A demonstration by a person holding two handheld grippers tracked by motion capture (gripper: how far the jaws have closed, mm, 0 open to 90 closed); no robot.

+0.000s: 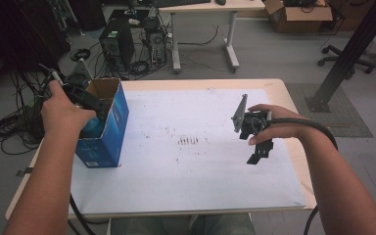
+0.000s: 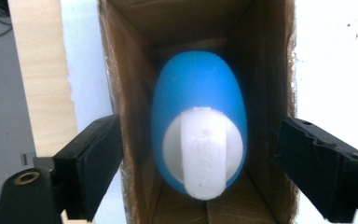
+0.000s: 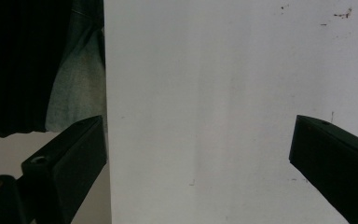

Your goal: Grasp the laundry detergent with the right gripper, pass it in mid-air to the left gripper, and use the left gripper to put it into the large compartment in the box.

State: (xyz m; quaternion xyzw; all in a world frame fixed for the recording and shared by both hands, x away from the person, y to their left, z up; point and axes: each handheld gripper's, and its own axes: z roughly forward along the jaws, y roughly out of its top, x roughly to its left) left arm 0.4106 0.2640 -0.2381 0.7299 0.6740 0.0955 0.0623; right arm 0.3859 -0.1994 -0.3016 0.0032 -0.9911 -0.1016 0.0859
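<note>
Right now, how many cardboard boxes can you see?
2. A blue box stands open on the table's left edge, under the left gripper, with a blue bottle inside. A brown box sits on the floor, top right. Others may be hidden.

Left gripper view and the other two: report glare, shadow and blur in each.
Left gripper view: white sheet blown out, blue object in the box soft but evenly lit. Right gripper view: sheet dim grey, left side black. High view: sheet glares bluish; room beyond dim.
</note>
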